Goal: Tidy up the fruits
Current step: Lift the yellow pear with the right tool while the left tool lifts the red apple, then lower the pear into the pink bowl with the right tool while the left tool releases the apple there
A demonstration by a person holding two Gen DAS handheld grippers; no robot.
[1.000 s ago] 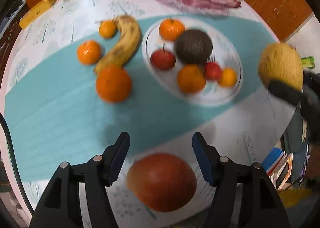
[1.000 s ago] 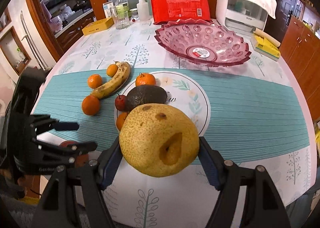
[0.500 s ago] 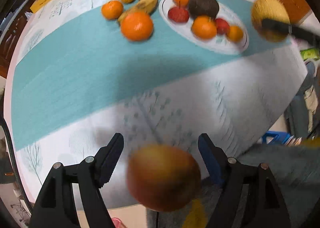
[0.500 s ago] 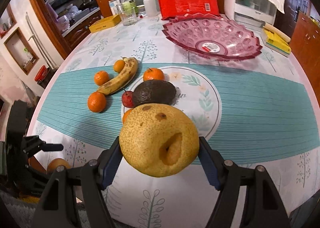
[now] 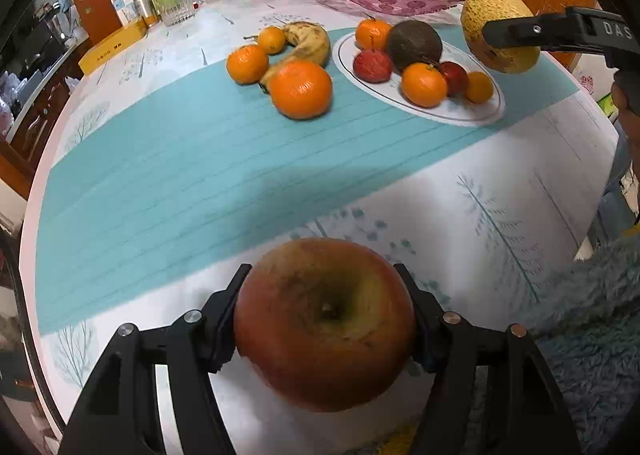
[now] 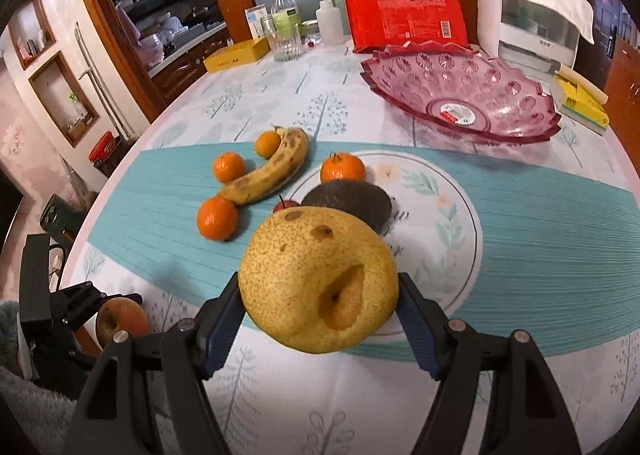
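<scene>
A red-yellow apple (image 5: 324, 323) sits between the fingers of my left gripper (image 5: 322, 273). Its jaws are closing and both pads press on the apple, over the table's near edge. My right gripper (image 6: 320, 281) is shut on a speckled yellow pear (image 6: 316, 279), held above the near side of the white plate (image 6: 440, 215). The left wrist view shows that pear (image 5: 496, 27) at upper right. The plate (image 5: 460, 115) holds an avocado (image 5: 414, 43), tangerines and small red fruits. A banana (image 5: 308, 43) and three oranges lie on the teal runner to the plate's left.
A pink glass bowl (image 6: 460, 95) stands behind the plate. Further back are a red packet (image 6: 404, 19), bottles, a glass, a yellow box (image 6: 236, 55) and a white appliance (image 6: 532, 19). A fluffy blue-grey cloth (image 5: 600, 315) shows past the table's near edge.
The apple lay loose between the left gripper's open fingers; now the fingers have closed on it and the view has tilted up toward the far side of the table. The pear stays held.
</scene>
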